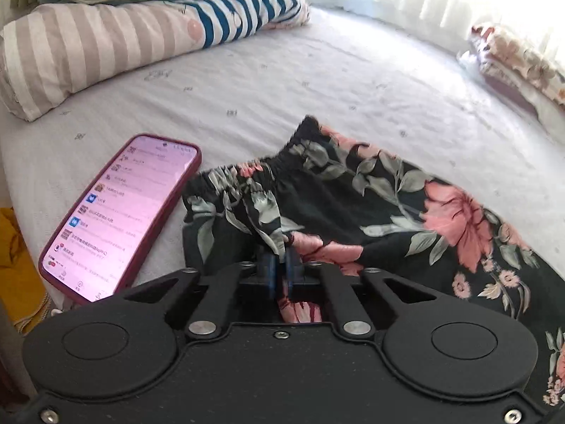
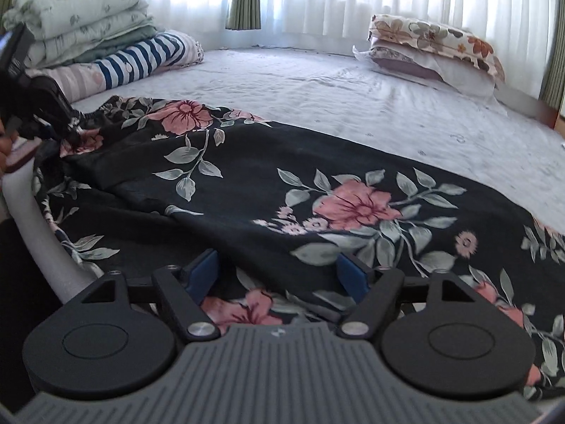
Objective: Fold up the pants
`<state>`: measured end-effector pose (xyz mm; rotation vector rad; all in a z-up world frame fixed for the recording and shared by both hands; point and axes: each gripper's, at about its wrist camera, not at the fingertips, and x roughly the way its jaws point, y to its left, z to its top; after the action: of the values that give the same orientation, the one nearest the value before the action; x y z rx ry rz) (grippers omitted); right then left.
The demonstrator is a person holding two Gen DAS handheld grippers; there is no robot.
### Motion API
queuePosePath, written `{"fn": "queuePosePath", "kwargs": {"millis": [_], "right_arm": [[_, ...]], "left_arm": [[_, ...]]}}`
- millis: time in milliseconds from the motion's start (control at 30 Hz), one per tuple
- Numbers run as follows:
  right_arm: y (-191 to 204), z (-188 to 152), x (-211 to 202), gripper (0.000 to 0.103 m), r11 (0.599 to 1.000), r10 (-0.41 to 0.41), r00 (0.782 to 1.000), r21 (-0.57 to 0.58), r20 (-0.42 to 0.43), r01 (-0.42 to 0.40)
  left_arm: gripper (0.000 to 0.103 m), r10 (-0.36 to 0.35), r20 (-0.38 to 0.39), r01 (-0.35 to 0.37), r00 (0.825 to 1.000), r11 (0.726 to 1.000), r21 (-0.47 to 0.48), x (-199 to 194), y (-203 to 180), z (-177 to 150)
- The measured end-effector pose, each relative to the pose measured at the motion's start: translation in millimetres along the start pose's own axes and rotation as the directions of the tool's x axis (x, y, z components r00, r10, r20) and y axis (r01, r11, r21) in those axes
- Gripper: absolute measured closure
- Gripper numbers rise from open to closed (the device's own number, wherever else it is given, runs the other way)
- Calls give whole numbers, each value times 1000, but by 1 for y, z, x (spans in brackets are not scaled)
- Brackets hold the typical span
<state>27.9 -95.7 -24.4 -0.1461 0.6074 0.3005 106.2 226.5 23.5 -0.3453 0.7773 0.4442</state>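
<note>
Black pants with pink flowers and grey leaves (image 1: 370,205) lie on the bed, elastic waistband (image 1: 247,173) toward the phone. My left gripper (image 1: 281,265) is shut on a pinch of the pants fabric just below the waistband. It also shows in the right wrist view (image 2: 67,123) at the far left end of the pants (image 2: 282,190). My right gripper (image 2: 279,272) is open, its blue pads (image 2: 204,272) spread over the near edge of the pants, with fabric lying between them.
A phone (image 1: 120,215) in a dark red case lies lit on the pale bed sheet (image 1: 317,77) left of the waistband. Striped pillows and folded quilts (image 2: 88,35) sit at the far left. Floral pillows (image 2: 434,49) sit far right, curtains behind.
</note>
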Motion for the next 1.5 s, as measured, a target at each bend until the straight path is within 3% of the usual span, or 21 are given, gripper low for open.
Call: {"fn": "queuePosePath", "kwargs": {"millis": [33, 100, 133, 167, 300, 667, 833, 867, 1000, 1067, 1167, 1300, 1333, 1433, 1500], "right_arm": [[1, 1, 3, 29, 1000, -9, 1000, 6, 5, 9], [2, 5, 7, 61, 999, -25, 1000, 37, 14, 25], [3, 6, 8, 71, 998, -41, 999, 45, 21, 40], [4, 8, 10, 95, 997, -58, 998, 48, 25, 57], [1, 8, 5, 100, 996, -49, 998, 74, 48, 45], [-9, -10, -24, 101, 989, 116, 993, 99, -15, -114], [-13, -14, -29, 100, 981, 159, 987, 115, -16, -157], [-16, -15, -29, 95, 977, 172, 985, 134, -12, -169], [-35, -20, -38, 52, 952, 216, 976, 217, 22, -215], [-45, -23, -48, 48, 949, 209, 977, 230, 49, -215], [-64, -26, -64, 46, 948, 154, 986, 272, 68, -167], [-108, -37, -85, 43, 925, 1, 997, 379, 76, -30], [-119, -40, -90, 43, 916, -48, 996, 400, 73, 15], [-157, -53, -106, 43, 863, -218, 975, 474, 40, 173], [-184, -65, -120, 42, 805, -325, 946, 528, 11, 271]], "left_arm": [[101, 13, 15, -14, 1000, 1000, 19, -3, 0, 0], [101, 30, 48, -32, 998, 998, 45, -9, -1, -1], [101, 27, 57, -29, 998, 998, 49, -11, 0, 0], [101, 25, 59, -28, 998, 998, 49, -13, 0, 0], [101, 29, 70, -31, 997, 999, 26, -20, 7, 3], [101, 103, 124, -109, 987, 993, 44, -40, 16, -4], [101, 150, 92, -155, 984, 987, 43, -36, 18, -10], [100, 159, 92, -164, 983, 985, 46, -36, 17, -11], [95, 190, 129, -197, 973, 980, 38, -44, 14, -14], [95, 216, 139, -221, 966, 975, 16, -46, 15, -11], [92, 261, 146, -259, 954, 965, -35, -50, 17, -7], [64, 324, 225, -326, 919, 945, -31, -62, 1, -9], [62, 332, 248, -338, 910, 941, -16, -65, -4, -10], [62, 330, 289, -347, 899, 938, 7, -74, -19, -15], [62, 274, 294, -289, 916, 957, 7, -81, -25, -18]]}}
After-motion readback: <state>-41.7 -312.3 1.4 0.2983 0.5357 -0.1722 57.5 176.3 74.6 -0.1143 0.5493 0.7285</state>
